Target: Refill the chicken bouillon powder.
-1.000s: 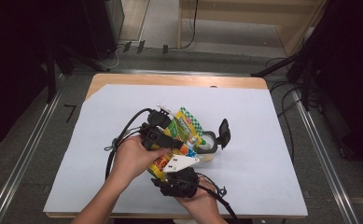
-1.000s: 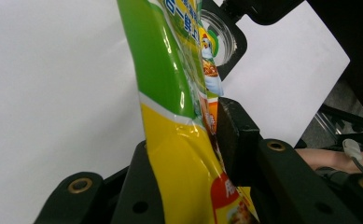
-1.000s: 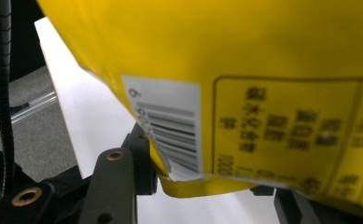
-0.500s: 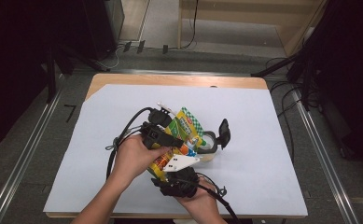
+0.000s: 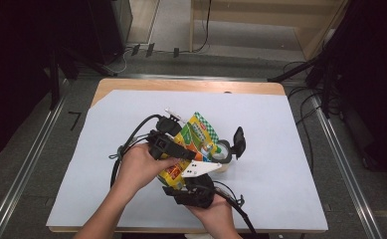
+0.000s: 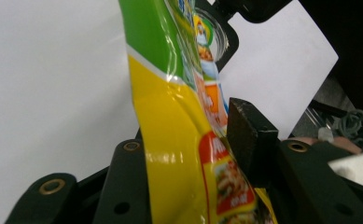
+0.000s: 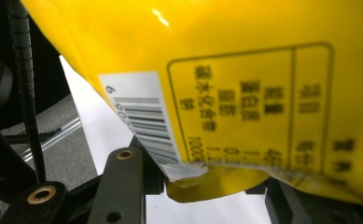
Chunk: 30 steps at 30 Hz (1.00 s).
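A yellow and green snack pouch point(image 5: 193, 137) is held up over the middle of the table between my two grippers. My left gripper point(image 5: 183, 152) comes at it from the left. In the left gripper view the pouch point(image 6: 170, 116) stands between the jaws, which have just been opening. One pad point(image 6: 249, 135) sits right beside the foil and the other is hidden behind it. From below, my right gripper point(image 5: 178, 174) has just been closing, and its jaws clamp the bottom edge of the pouch point(image 7: 216, 70) near the barcode.
A clear round jar point(image 5: 224, 149) with a black lid point(image 5: 238, 142) hinged up stands just right of the pouch. White paper point(image 5: 280, 149) covers the wooden table. Cables trail from both grippers. Metal rails run along both sides of the table.
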Each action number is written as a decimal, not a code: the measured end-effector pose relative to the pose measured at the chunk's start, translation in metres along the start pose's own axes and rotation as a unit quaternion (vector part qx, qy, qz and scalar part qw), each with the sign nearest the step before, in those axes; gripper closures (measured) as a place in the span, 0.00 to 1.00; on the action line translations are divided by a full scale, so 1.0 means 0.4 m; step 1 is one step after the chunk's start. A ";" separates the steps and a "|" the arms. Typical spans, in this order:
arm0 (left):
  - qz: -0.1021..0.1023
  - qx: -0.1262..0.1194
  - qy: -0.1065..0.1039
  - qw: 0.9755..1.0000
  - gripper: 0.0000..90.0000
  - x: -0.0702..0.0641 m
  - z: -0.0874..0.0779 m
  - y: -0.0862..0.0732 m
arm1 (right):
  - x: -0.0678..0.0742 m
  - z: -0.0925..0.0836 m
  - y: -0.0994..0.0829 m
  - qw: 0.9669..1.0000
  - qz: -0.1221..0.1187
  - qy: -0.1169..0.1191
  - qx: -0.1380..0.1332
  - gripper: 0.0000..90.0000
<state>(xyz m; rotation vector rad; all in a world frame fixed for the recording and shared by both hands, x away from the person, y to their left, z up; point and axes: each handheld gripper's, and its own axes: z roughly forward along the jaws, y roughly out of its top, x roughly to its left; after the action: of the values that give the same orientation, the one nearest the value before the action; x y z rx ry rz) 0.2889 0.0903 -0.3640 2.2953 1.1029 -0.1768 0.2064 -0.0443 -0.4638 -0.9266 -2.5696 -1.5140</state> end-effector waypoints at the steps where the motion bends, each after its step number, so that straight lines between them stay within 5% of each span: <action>1: 0.001 -0.001 0.001 1.000 0.69 -0.001 -0.002 0.000 | -0.001 -0.001 0.001 1.000 -0.001 0.000 -0.002 0.69; 12: 0.029 0.004 0.043 0.999 0.87 -0.028 -0.014 0.031 | 0.023 0.006 0.022 1.000 -0.030 -0.004 0.006 0.63; 24: 0.004 0.018 0.041 0.999 0.92 -0.009 -0.002 0.069 | 0.014 0.022 0.041 0.999 -0.041 -0.017 0.019 0.57; 30: 0.000 0.015 0.044 0.999 0.92 -0.013 -0.004 0.069 | 0.013 0.022 0.039 0.999 -0.040 -0.027 0.011 0.64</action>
<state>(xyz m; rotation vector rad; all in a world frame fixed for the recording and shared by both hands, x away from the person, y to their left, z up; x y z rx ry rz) 0.3060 0.0743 -0.3486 2.3492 1.1518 -0.0953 0.2122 -0.0294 -0.4545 -0.8837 -2.6864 -1.4968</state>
